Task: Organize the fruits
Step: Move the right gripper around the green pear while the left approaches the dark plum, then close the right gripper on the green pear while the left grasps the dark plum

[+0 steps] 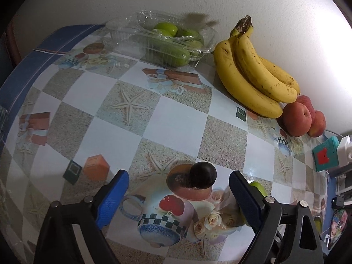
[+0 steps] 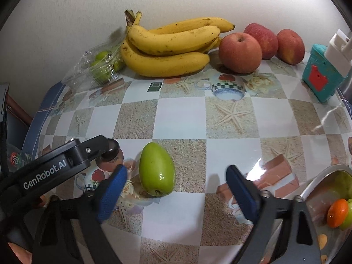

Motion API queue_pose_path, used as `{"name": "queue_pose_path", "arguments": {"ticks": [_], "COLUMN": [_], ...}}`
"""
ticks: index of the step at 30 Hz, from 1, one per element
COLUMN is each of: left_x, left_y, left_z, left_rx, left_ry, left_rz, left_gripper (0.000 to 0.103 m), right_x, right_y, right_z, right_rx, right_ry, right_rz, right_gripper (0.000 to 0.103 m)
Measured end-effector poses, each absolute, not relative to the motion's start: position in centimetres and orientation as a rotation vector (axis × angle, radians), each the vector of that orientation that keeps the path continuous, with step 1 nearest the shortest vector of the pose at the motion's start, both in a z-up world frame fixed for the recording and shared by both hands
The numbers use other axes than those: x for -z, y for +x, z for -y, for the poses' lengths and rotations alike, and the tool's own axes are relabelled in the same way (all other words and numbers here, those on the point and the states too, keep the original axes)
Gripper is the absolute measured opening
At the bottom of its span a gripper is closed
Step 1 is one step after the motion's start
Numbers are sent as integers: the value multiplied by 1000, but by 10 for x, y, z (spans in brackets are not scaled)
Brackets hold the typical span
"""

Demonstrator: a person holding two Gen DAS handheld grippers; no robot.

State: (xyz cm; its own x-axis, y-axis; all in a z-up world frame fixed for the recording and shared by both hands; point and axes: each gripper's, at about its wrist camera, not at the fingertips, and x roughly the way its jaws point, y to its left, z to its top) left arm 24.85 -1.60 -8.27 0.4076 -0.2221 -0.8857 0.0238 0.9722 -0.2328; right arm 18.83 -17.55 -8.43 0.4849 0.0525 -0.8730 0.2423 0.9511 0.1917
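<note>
Patterned tablecloth (image 2: pixel 182 118) under everything, white wall behind. Nearest: right gripper (image 2: pixel 176 176) spread, pads clear of the green fruit (image 2: pixel 156 169) lying loose between them; could roll away if nudged off-centre. Just left of that fruit, left gripper (image 1: pixel 178 189) likewise unclenched around a dark round fruit (image 1: pixel 203 173); could bump its neighbour. Far beyond the green fruit: bananas (image 2: pixel 171 46), apples (image 2: pixel 241 51)

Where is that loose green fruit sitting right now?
In the right wrist view the green fruit lies on the tablecloth, between the right hand-held gripper's open fingers and nearer the left finger, with the bananas far behind.
</note>
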Motion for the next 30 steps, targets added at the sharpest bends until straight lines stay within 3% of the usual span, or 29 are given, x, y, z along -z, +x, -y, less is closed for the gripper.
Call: {"name": "queue_pose_path", "arguments": {"ticks": [8,10,15,21,25,30], "left_x": [89,92,92,93,94,94], "left_y": [251,251,252,253,250,252], "left_z": [28,31,37,43,49,48], "left_rx": [194,207,223,244,245,248], "left_ry": [-170,-169,-164,-160,-151,-164], "left_rz": [-1141,-1149,-1155,-1161,-1159,-1163], "left_gripper": [82,76,50,32,31,31], "right_x": [94,95,92,91,88,89], "right_y": [193,192,192,193,192,193], "right_z": [168,167,166,167,167,168], "right_rx": [106,106,102,80,71,64], "right_ry": [297,291,287,315,312,327], "right_rz": [-1081,-1081,-1071,-1062,-1049,-1050], "right_gripper": [81,70,62,54,44,40]}}
